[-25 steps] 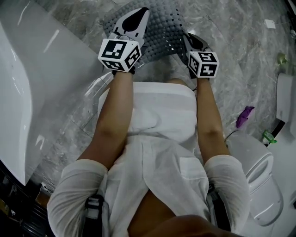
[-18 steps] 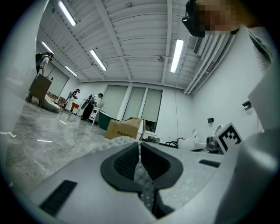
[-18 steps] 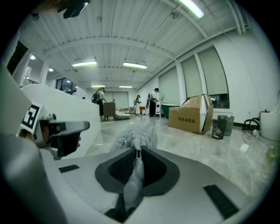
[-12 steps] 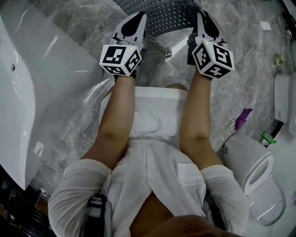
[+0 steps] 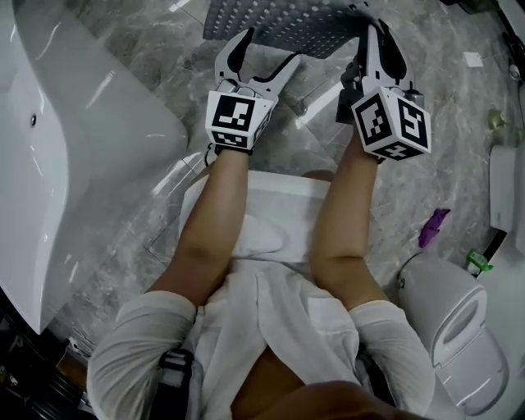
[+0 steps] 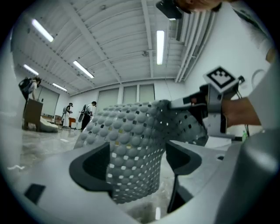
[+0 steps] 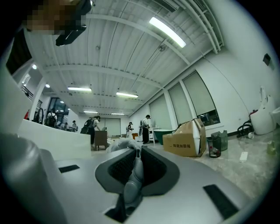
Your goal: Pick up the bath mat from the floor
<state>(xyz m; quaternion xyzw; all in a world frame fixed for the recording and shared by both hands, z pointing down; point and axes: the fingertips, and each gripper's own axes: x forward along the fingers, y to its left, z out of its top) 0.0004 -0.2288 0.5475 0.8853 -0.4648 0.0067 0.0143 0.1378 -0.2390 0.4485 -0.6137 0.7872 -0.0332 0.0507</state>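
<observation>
- Since a second ago the bath mat point(image 5: 279, 20) has come up from the grey marble floor point(image 5: 139, 221). It lay flat beyond both tongs then. Now its near edge is lifted at the far end of the head view.
- The right tongs point(image 5: 373, 37) have risen with it and are closed almost fully on the mat's near right edge. Their own view shows a thin fold of grey rubber pinched between the pads.
- The left tongs point(image 5: 262, 57), clamped a second ago, have just been opening. Their jaws now stand wide apart. A flap of the studded, perforated mat hangs between them, and neither pad presses on it.
- So the mat's weight seems to hang from the right grip alone, draping leftwards and down from it. Whether its far edge is clear of the floor cannot be told.
- Both tongs point level, held out beyond the person's bare forearms. This likely keeps the limp mat hanging away from the body.
- The left tongs have probably let go either to take a fresh hold or to leave the carrying to one hand. With a single narrow pinch, the rubber could slip.
- A white bathtub point(image 5: 49, 164) lies to the left and a white toilet point(image 5: 459, 328) near right, both well apart from the mat.
</observation>
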